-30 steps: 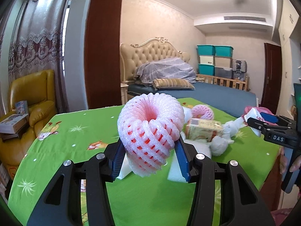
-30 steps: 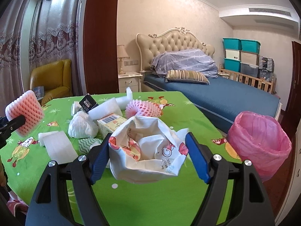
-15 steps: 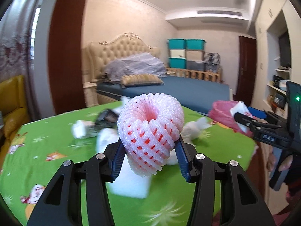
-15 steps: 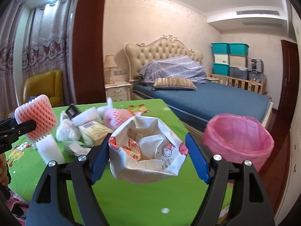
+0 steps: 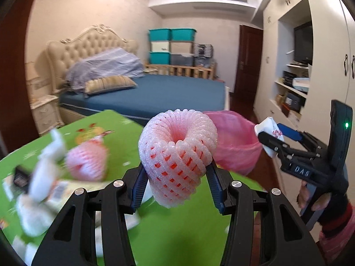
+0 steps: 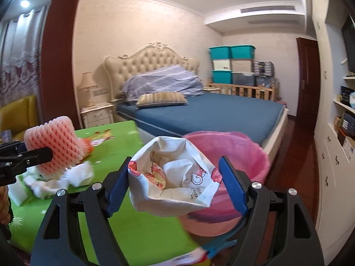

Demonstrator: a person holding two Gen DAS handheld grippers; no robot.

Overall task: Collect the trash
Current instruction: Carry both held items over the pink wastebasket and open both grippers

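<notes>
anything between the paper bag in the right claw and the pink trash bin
Nothing visible does. The right claw holds the crumpled paper bag just in front of the pink-lined trash bin, whose mouth looks open. The foam fruit net in the left claw is off to the side.

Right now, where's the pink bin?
Right wrist view: the pink-lined bin sits right of the green table, before the bed, directly behind the paper bag.
</notes>
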